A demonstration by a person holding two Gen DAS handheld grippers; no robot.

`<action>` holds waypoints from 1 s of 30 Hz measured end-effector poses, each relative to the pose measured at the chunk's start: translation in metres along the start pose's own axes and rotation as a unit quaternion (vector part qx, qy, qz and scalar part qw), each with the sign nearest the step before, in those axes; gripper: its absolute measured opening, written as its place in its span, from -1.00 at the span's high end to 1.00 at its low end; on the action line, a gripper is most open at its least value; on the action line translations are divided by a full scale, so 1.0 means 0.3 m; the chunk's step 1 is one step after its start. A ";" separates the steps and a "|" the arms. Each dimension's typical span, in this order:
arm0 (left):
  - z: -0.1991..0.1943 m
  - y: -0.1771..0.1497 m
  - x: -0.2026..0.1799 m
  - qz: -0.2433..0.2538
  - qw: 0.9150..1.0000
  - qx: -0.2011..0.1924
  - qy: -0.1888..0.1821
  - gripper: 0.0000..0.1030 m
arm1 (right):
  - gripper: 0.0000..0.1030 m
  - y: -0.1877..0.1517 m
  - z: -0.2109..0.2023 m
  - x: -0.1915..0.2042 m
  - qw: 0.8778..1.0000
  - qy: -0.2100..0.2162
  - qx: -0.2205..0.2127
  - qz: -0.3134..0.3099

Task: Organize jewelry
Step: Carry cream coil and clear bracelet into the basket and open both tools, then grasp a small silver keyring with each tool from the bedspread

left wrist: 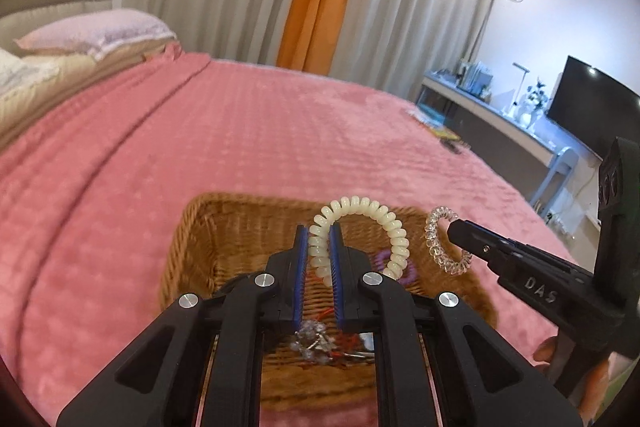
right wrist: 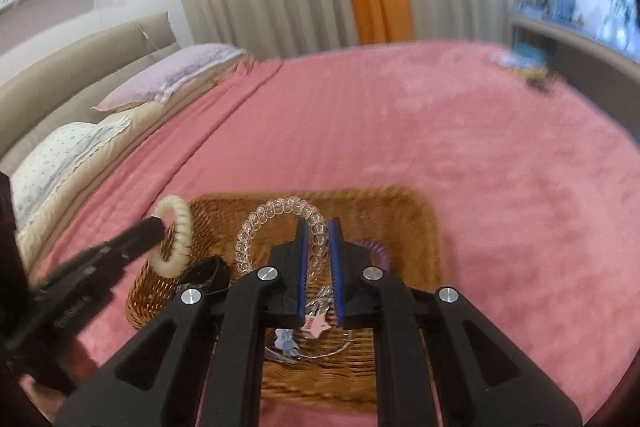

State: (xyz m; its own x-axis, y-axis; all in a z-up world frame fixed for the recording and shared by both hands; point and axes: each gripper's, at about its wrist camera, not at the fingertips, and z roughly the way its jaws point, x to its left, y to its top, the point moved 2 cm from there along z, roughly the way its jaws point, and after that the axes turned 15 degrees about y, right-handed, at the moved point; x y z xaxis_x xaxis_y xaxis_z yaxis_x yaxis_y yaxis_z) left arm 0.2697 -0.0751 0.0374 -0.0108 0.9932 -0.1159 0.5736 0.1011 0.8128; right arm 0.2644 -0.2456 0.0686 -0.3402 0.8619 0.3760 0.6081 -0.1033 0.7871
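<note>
A wicker basket (left wrist: 200, 239) sits on the pink bed. My left gripper (left wrist: 319, 231) is shut on a cream spiral hair tie (left wrist: 384, 215) and holds it above the basket. My right gripper (right wrist: 318, 227) is shut on a clear spiral hair tie (right wrist: 264, 211), also above the basket (right wrist: 416, 227). The right gripper shows at the right of the left wrist view (left wrist: 456, 231) with the clear tie (left wrist: 434, 239). The left gripper (right wrist: 154, 227) and cream tie (right wrist: 180, 227) show at the left of the right wrist view. In the basket lie a purple spiral tie (left wrist: 380, 257), a pink star charm (right wrist: 316, 325) and other small jewelry.
The pink blanket (left wrist: 260, 131) covers the bed around the basket. Pillows (right wrist: 80, 155) and a headboard lie at the left. Curtains hang behind. A desk with a TV (left wrist: 588, 107) stands at the far right. Small items lie at the bed's far corner (right wrist: 528, 67).
</note>
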 end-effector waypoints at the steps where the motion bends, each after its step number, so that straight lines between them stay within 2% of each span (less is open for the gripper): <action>1: 0.023 -0.010 0.004 -0.003 1.000 0.008 -0.006 0.82 | 0.83 -0.008 0.024 -0.019 1.000 -0.003 0.010 0.005; 3: 0.066 -0.036 0.021 -0.009 0.999 0.026 -0.016 0.82 | 0.83 -0.026 0.052 -0.034 1.000 -0.005 0.024 0.004; 6: 0.102 -0.055 0.030 -0.004 0.999 0.037 -0.008 0.82 | 0.83 -0.049 0.101 -0.048 0.999 -0.016 0.048 0.004; 14: 0.100 -0.074 0.000 0.028 0.999 0.033 0.013 0.81 | 0.83 -0.089 0.135 -0.036 0.997 -0.028 0.075 -0.011; 17: 0.094 -0.076 -0.003 0.030 0.999 0.033 0.008 0.77 | 0.81 -0.093 0.141 -0.048 0.996 -0.018 0.082 0.001; 18: 0.088 -0.076 0.000 0.029 0.999 0.032 0.002 0.69 | 0.69 -0.093 0.142 -0.055 0.996 -0.011 0.082 0.010; 19: 0.084 -0.074 0.004 0.027 0.999 0.032 -0.002 0.64 | 0.40 -0.093 0.138 -0.062 0.996 -0.008 0.082 0.018; 20: 0.074 -0.072 0.011 0.023 0.999 0.029 -0.008 0.59 | 0.31 -0.091 0.130 -0.071 0.997 -0.003 0.077 0.026; 21: 0.063 -0.069 0.016 0.019 0.999 0.025 -0.013 0.58 | 0.13 -0.089 0.118 -0.073 0.997 0.004 0.069 0.028; 23: 0.037 -0.064 0.022 0.013 1.000 0.017 -0.020 0.51 | 0.13 -0.080 0.086 -0.063 0.998 0.003 0.052 0.023; 24: 0.015 -0.058 0.026 0.007 1.000 0.010 -0.025 0.35 | 0.13 -0.076 0.070 -0.056 0.999 0.004 0.045 0.019; 26: -0.024 -0.049 0.036 -0.002 1.000 -0.004 -0.030 0.22 | 0.13 -0.067 0.030 -0.034 1.000 0.012 0.026 0.013; 30: -0.140 -0.040 0.064 -0.015 0.998 -0.039 -0.041 0.22 | 0.13 -0.066 -0.043 0.014 1.000 0.011 0.007 -0.003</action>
State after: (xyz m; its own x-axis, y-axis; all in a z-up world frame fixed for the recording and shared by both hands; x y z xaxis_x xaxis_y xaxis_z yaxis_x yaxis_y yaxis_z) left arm 0.2281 -0.0547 0.0492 0.0407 0.9820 -0.1847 0.5091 0.1386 0.8495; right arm 0.2417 -0.2463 0.0609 -0.3600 0.8509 0.3826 0.6162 -0.0911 0.7823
